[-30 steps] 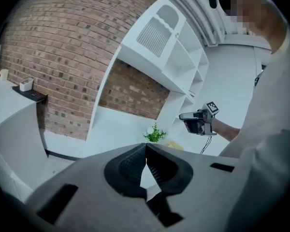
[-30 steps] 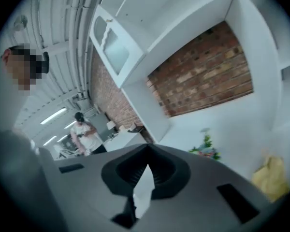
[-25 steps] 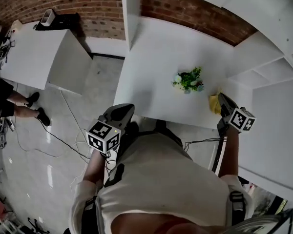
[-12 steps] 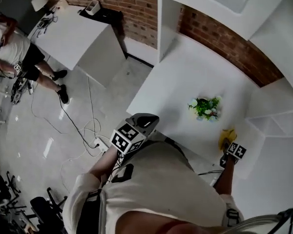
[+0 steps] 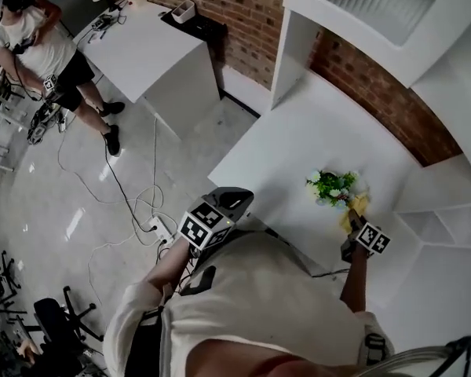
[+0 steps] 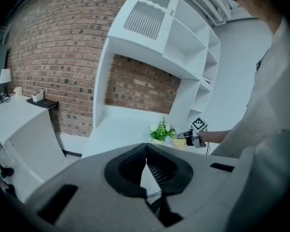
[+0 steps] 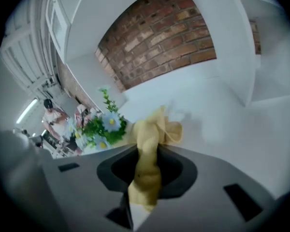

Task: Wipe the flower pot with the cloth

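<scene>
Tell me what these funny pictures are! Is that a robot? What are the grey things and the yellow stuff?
There is no robot here. A person holds a grey two-jaw gripper in each hand. One picture comes from a camera on the person's head, looking down. The other two come from cameras riding on the grippers, each looking along its own jaws. On the white table stands a small flower pot with green leaves and pale flowers. The yellow stuff is a cloth. The right gripper has just been closing its jaws, and they pinch the cloth right beside the flowers. The left gripper is shut with nothing in it, close to the person's body. The black-and-white squares are part of the grippers.
</scene>
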{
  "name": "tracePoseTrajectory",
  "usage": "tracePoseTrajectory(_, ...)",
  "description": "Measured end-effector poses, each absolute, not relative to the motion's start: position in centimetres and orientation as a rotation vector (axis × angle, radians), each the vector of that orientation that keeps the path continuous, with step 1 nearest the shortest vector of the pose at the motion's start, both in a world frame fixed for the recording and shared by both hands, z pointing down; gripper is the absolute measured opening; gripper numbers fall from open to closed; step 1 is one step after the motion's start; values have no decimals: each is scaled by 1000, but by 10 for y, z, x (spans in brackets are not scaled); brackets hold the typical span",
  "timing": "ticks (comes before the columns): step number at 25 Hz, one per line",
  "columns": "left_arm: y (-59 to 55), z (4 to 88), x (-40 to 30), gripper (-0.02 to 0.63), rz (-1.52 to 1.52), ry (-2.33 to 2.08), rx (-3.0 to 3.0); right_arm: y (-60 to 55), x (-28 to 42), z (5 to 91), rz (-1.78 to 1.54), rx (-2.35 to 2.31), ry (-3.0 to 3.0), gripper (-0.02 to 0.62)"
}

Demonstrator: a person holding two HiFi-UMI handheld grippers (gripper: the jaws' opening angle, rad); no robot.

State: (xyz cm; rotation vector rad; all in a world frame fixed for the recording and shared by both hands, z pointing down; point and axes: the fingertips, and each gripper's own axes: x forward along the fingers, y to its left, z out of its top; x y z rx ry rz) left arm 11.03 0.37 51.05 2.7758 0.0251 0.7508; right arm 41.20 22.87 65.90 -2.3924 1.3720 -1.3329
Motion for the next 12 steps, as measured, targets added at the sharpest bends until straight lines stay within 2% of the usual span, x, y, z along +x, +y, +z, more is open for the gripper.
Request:
tracePoseTrajectory(4, -10, 503, 115, 20, 768, 1, 2850, 162, 407, 646, -1280, -2292, 1487, 92)
tracePoseTrajectory(8, -3, 518, 140, 21, 764, -12, 2840, 167, 420, 652, -1308, -2312, 1478, 98)
tracePoseTrajectory(12, -1, 528, 144, 20, 769, -1, 2813, 183, 402, 667, -1351, -2265, 1456, 98)
